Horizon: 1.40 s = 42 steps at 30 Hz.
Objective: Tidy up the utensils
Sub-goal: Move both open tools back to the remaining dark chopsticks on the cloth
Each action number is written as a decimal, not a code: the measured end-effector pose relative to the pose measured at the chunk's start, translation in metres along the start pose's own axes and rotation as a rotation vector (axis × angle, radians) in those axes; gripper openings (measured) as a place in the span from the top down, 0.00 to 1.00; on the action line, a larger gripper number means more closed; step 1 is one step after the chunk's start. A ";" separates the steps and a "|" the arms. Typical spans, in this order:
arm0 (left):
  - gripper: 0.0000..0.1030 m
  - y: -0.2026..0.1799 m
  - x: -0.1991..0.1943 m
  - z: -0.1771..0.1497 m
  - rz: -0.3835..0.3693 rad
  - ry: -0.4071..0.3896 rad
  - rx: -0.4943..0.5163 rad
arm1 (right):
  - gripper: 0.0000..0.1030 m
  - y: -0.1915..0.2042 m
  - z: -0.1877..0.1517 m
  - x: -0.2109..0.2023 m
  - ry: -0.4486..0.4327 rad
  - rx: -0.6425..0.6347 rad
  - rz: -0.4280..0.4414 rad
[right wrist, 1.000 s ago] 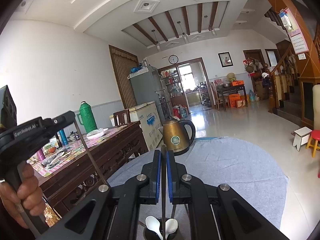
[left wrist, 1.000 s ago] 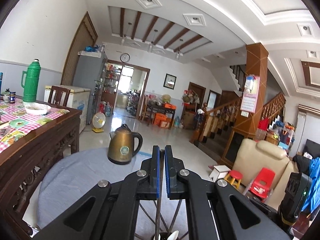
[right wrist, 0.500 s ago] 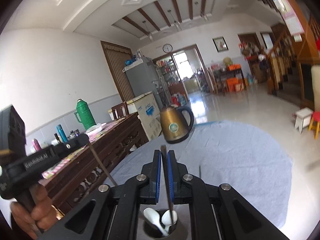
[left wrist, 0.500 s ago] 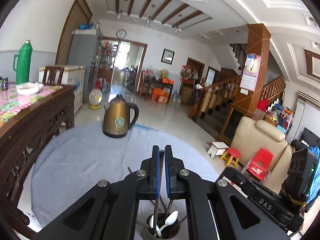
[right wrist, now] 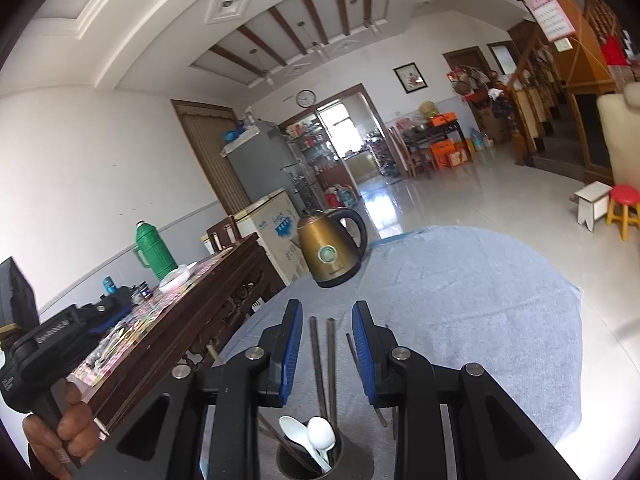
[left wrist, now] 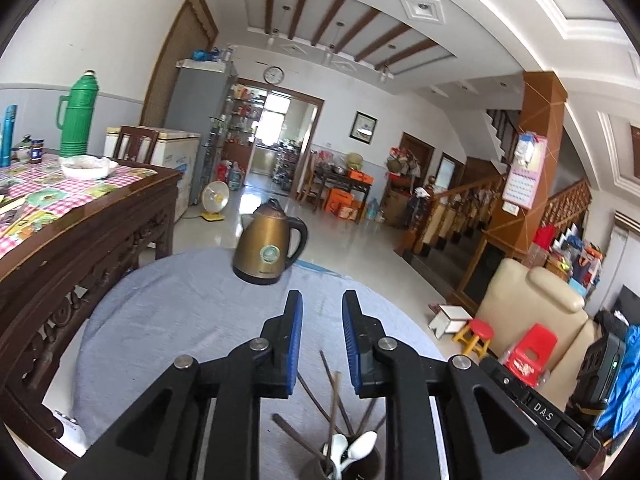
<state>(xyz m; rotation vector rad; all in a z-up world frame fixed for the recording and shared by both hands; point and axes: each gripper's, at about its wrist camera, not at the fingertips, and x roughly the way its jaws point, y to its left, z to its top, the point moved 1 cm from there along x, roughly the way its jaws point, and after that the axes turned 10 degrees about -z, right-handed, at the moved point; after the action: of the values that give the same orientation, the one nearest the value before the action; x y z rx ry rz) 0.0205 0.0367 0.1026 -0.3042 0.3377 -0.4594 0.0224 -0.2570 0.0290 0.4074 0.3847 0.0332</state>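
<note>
**Letting chopsticks settle into the cup**

Left wrist view: our left gripper has just been opening; its jaws stand narrowly apart, nothing pinched, above the cup of spoons.

Right wrist view: our right gripper has likewise just been opening, its chopsticks loose between the pads. We should lift straight up, avoiding snags.

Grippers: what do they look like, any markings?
Both the left gripper and right gripper are matte black, with angular linkages, silver pivot pins and ribbed blue pads. White lettering on the handles: "DAS" on the right one, the left one's blurred.
</note>
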 end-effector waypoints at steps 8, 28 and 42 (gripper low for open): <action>0.73 0.032 -0.007 0.009 0.067 -0.037 -0.055 | 0.73 -0.008 0.000 0.008 0.019 0.015 -0.024; 0.63 0.133 0.095 -0.037 0.133 0.236 -0.240 | 0.73 -0.046 -0.021 0.077 0.168 0.071 -0.131; 0.63 0.168 0.179 -0.083 0.155 0.516 -0.285 | 0.73 -0.040 -0.046 0.284 0.609 -0.105 -0.109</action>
<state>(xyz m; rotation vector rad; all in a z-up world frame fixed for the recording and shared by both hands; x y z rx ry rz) 0.2037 0.0775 -0.0762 -0.4320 0.9283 -0.3314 0.2663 -0.2453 -0.1275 0.2650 1.0013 0.0717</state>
